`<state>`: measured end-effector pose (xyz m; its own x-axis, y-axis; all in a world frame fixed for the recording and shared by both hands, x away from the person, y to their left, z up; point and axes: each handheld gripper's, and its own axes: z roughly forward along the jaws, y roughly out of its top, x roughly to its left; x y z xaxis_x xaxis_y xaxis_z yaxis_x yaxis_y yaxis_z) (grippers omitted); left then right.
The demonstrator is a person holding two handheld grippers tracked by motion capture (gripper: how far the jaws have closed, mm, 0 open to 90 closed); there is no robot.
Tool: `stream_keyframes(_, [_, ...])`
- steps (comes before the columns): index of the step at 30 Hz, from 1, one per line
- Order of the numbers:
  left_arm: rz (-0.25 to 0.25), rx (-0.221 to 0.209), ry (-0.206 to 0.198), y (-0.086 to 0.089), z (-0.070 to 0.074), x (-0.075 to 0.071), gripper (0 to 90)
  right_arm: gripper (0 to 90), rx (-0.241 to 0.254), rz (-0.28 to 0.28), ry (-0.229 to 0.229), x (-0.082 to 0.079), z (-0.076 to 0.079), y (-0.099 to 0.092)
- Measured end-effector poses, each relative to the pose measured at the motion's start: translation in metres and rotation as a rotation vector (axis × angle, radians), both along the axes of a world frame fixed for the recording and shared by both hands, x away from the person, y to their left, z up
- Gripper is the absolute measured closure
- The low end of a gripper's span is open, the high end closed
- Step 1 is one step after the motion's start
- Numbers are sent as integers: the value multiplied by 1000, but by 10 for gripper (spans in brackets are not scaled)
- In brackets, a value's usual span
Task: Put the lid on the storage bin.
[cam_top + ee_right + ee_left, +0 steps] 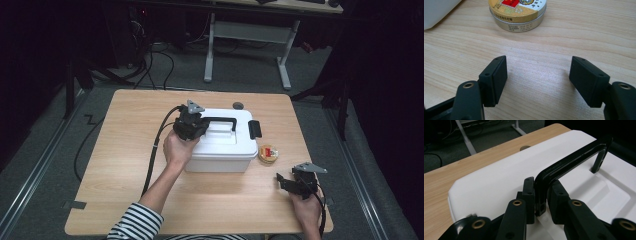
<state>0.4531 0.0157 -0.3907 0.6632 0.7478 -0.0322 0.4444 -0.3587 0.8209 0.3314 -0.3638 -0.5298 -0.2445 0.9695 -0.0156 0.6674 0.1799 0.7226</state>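
Note:
A white plastic box (225,150) with a black carry handle (222,120) stands in the middle of the wooden table (130,150). My left gripper (201,122) is shut on the handle's left end. In the left gripper view both pads press the upright black handle (574,160) just above the white lid (494,185), at my left gripper (541,188). My right gripper (281,181) rests low at the table's front right, open and holding nothing. The right gripper view has my right gripper (538,63) with its jaws wide apart over bare wood.
A round gold and red tin (268,154) lies right of the box, just ahead of the right gripper's jaws (517,12). A black latch (254,129) sits on the box's right side. A small grey disc (238,105) lies behind the box. Desk legs stand beyond the table.

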Motion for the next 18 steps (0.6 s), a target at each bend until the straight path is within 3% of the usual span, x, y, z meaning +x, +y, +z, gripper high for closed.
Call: stream_keyframes(18, [-38,-25,-17,4,5,-3,779,310,0,1,0,0,0,0])
